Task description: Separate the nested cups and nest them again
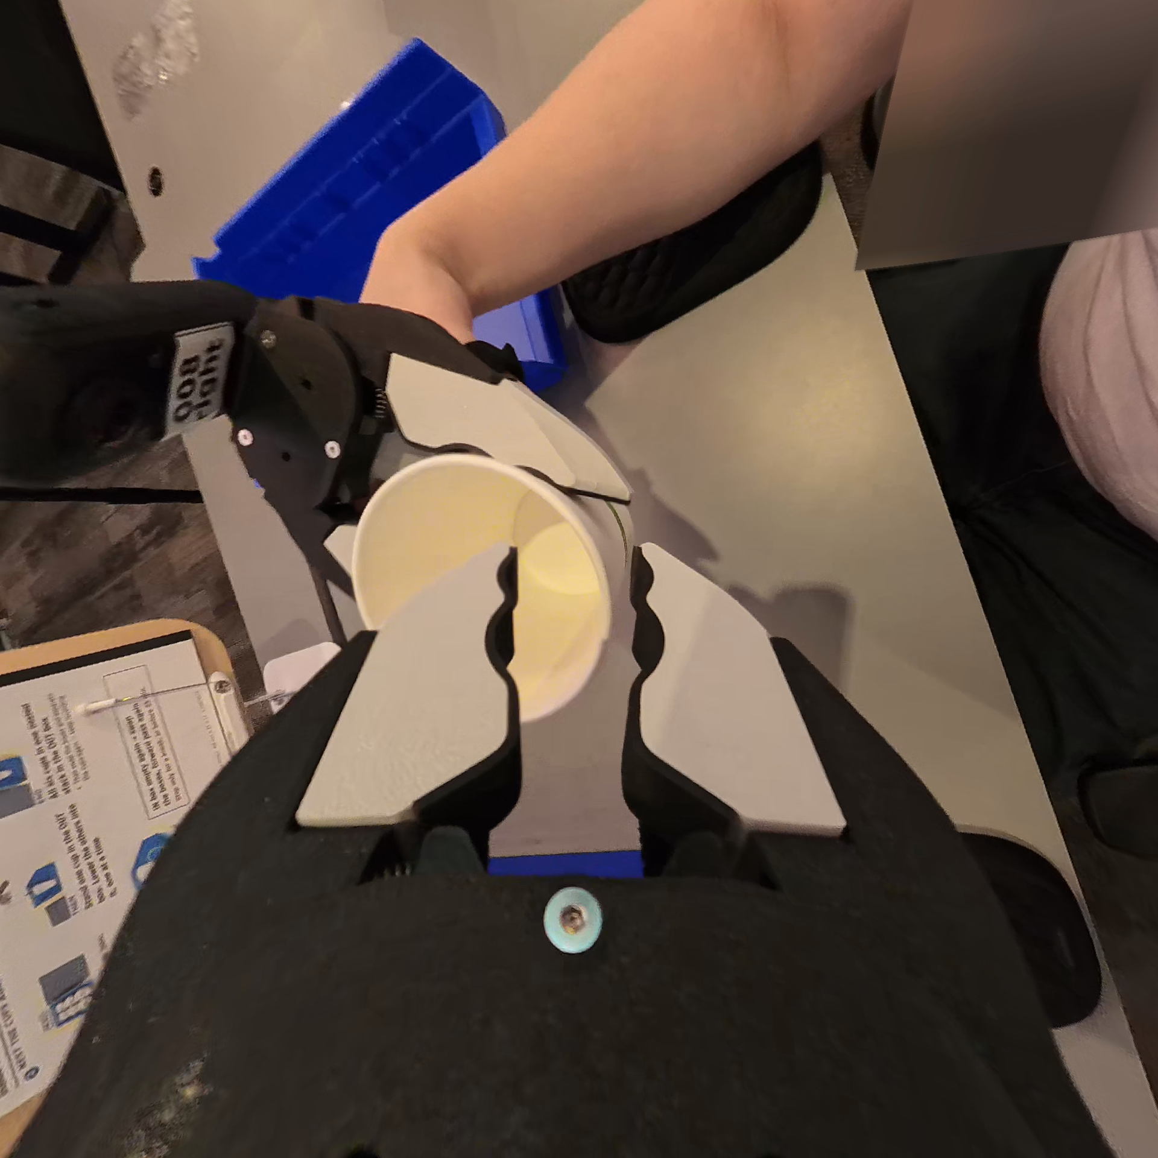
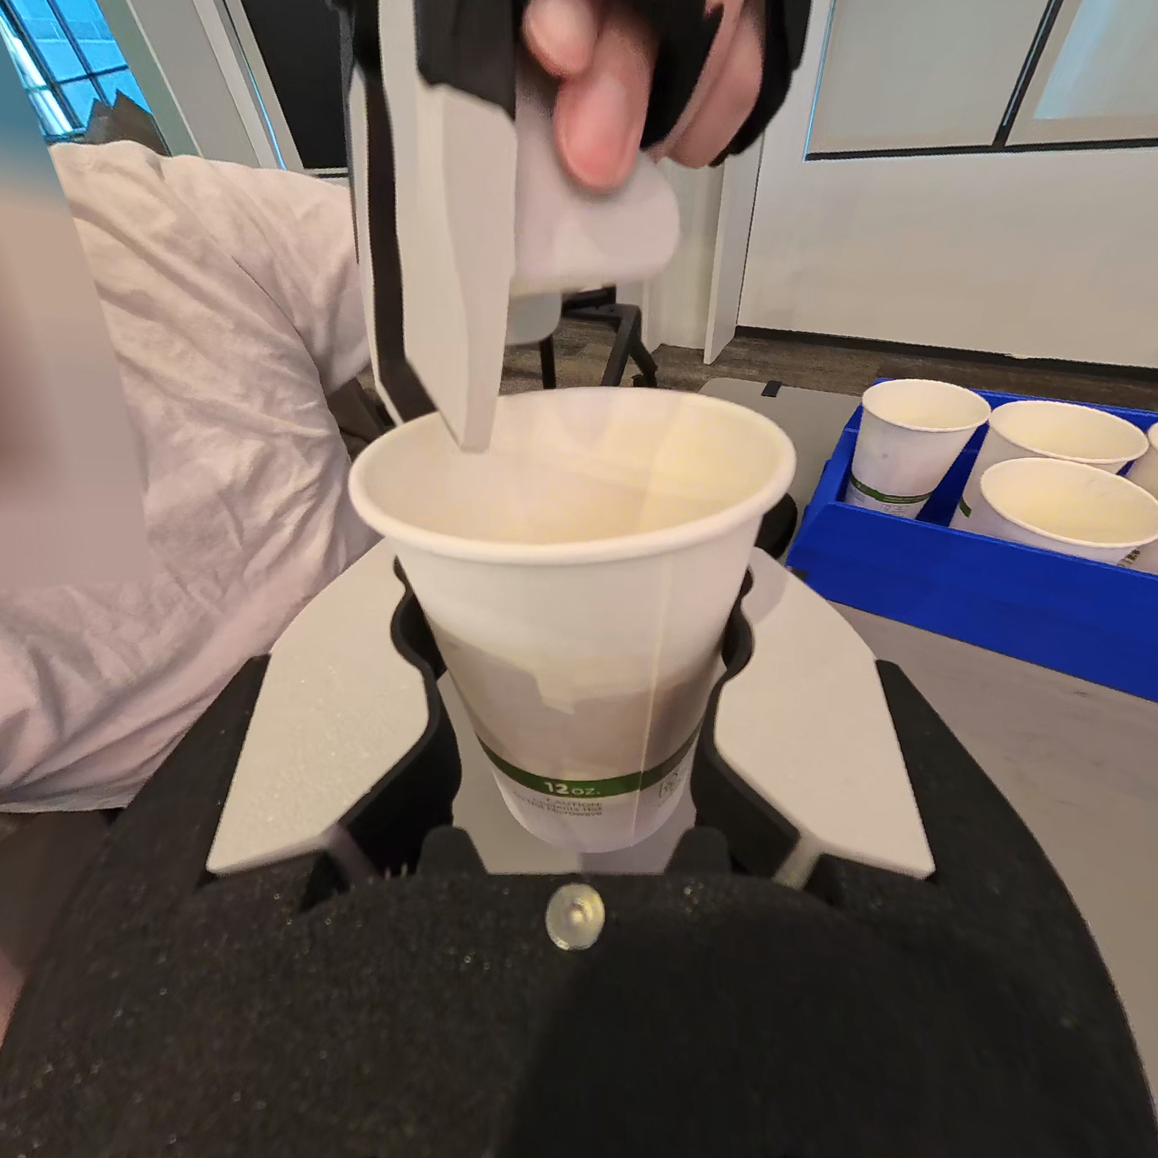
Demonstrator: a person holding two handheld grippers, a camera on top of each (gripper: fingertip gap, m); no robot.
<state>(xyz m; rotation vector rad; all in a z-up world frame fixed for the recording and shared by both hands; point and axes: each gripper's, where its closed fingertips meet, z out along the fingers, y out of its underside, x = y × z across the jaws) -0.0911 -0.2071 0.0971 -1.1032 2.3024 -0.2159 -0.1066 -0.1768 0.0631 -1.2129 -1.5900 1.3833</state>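
Grey table (image 1: 752, 407): work surface.
Blue bin (image 2: 940, 576): at least 3 loose cups (image 2: 1059, 438) inside.
Printed sheet (image 1: 94, 783): text not transcribed.
Right gripper (image 2: 573, 583): jaws clamped round the cup's body.
Left gripper (image 1: 576, 554): part open, 1 finger inside the rim and 1 outside, not pinching.
Paper cup (image 2: 551, 658): raised above the table; only 1 rim visible. Probably mid-separation or re-nesting; cannot tell which.
Green band (image 2: 564, 777): printed.
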